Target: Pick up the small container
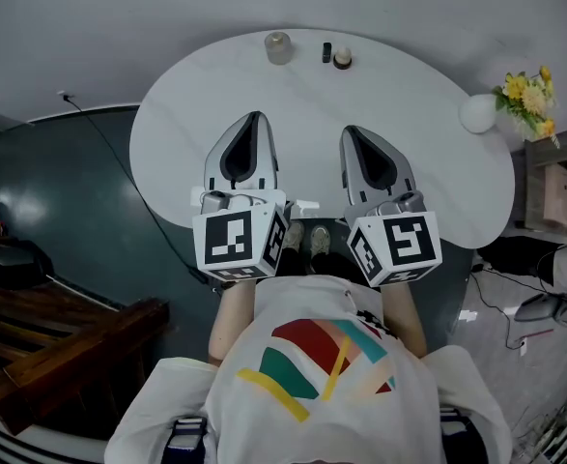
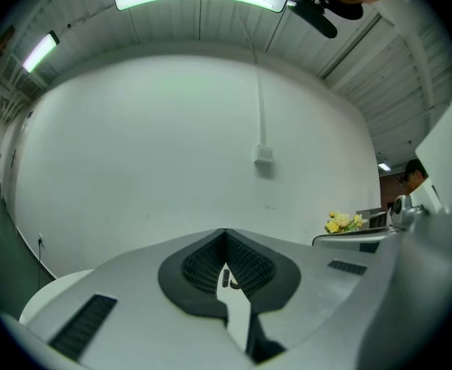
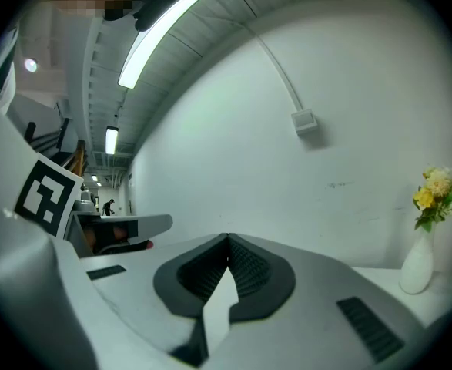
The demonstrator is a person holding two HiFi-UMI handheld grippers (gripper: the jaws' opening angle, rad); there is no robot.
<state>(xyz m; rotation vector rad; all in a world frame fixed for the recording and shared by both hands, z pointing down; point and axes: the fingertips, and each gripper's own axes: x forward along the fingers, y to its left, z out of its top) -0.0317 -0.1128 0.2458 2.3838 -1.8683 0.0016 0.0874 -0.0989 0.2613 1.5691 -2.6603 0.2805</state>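
Left tool (image 1: 254,117), right tool (image 1: 351,133) closed; container (image 1: 278,47) small, indistinct.

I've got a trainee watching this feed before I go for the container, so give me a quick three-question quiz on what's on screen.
1. True or false: the left claw and the right claw are both shut with nothing between them.
2. Where on the white table does the small pale container stand? A) between the claws B) near the far edge C) at the near edge
3. Fill in: the white vase holds ___ flowers.
Key: 1 true; 2 B; 3 yellow.
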